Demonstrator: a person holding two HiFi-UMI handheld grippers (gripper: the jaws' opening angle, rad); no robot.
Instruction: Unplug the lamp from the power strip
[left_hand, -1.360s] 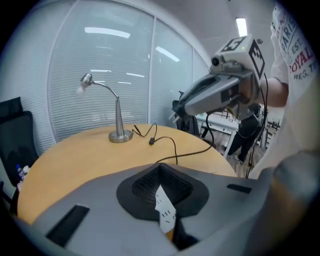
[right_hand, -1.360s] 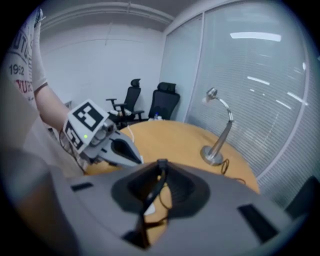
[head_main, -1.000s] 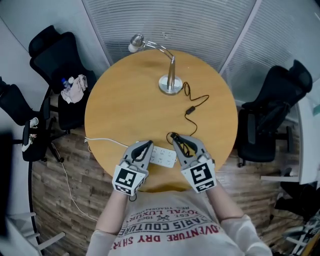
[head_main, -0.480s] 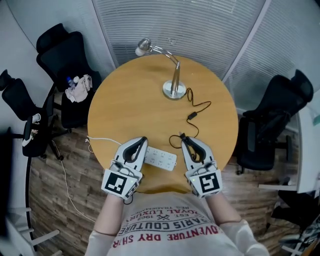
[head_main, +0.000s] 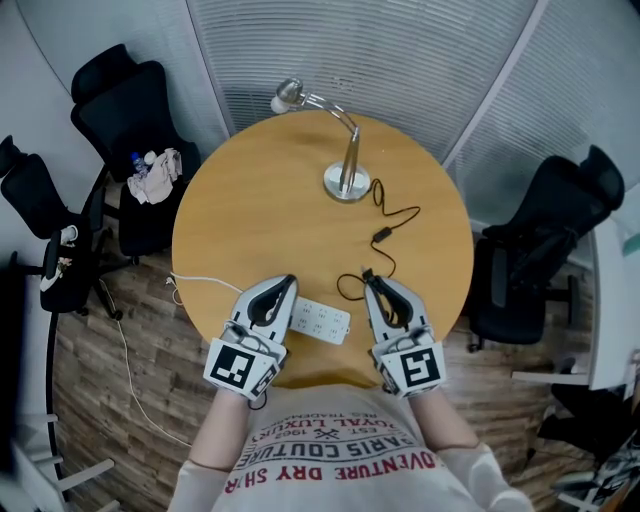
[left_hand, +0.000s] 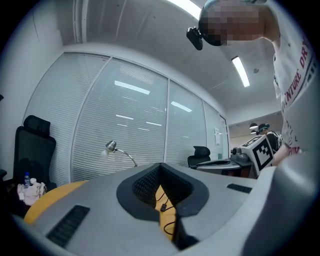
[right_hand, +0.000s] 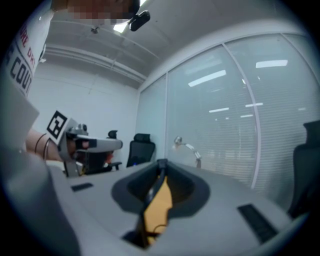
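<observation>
The left gripper (head_main: 284, 284), jaws closed on nothing, has slid back off the white power strip (head_main: 322, 319). A second ago it was pressing on the strip's left end; now it rests just beside that end on the round table (head_main: 250, 220). The strip lies flat near the table's front edge, bare between the two grippers. The desk lamp (head_main: 345, 182) stands upright at the far side of the table.

The right gripper (head_main: 370, 280) has pulled to the right, away from the strip's right end. Its jaws are clamped on the small black plug (head_main: 366, 273), which now sits clear of the strip. The lamp's cord (head_main: 383, 235) loops slackly behind it. The unplugging looks done; what seems left is setting the plug down.
</observation>
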